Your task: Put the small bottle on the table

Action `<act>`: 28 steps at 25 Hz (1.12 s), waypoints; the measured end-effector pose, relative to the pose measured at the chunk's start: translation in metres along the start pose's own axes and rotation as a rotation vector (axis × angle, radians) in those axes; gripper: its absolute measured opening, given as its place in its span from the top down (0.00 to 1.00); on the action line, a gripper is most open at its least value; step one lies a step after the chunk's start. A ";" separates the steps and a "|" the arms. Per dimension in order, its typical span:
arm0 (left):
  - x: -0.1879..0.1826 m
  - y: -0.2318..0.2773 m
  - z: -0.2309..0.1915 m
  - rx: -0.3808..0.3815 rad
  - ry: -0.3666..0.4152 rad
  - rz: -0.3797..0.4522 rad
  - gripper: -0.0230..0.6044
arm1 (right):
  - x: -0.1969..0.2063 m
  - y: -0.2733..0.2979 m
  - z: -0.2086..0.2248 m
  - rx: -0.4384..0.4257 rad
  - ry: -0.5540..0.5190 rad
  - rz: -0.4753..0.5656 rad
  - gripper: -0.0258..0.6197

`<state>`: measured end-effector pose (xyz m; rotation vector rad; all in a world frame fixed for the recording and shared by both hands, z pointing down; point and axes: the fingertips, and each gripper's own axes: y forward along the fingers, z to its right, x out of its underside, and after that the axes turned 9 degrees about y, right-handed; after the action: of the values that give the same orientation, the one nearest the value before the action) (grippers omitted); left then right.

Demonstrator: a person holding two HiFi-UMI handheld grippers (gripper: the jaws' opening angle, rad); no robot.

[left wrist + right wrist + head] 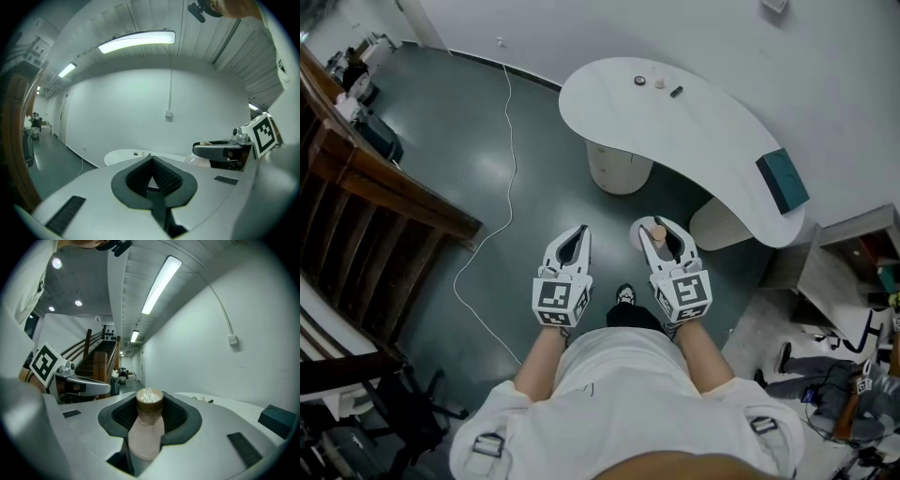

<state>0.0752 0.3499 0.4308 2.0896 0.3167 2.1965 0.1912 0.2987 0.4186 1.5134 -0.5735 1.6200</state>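
The small bottle [657, 232], pale pink with a tan foil-topped cap, stands upright between the jaws of my right gripper [661, 226], which is shut on its body [146, 432]. My left gripper [581, 232] hangs beside it, jaws shut tip to tip with nothing between them [151, 158]. Both are held in front of the person's waist, above the dark floor. The curved white table [703, 131] lies ahead of the grippers, its near edge a little beyond the right one. It also shows beyond the left jaws [122, 157].
On the table's far end lie three small items [658, 84], and a teal box [783, 180] sits at its right end. Two round pedestals [619, 169] carry it. A wooden stair rail [384, 187] runs at left, a white cable [502, 187] crosses the floor, and clutter [853, 384] fills the lower right.
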 end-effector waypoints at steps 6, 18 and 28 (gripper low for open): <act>-0.010 0.059 -0.026 -0.089 -0.025 -0.020 0.94 | -0.017 0.050 0.049 -0.054 -0.015 -0.024 0.76; 0.006 0.124 -0.132 -0.146 -0.051 -0.067 0.94 | -0.017 0.187 0.055 -0.125 0.017 -0.078 0.76; -0.002 0.211 -0.246 -0.029 -0.018 -0.066 0.94 | -0.045 0.307 0.062 -0.022 0.041 -0.065 0.76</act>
<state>-0.1540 0.1233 0.4640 2.0522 0.3444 2.1319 -0.0233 0.0680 0.4486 1.4643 -0.5128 1.5858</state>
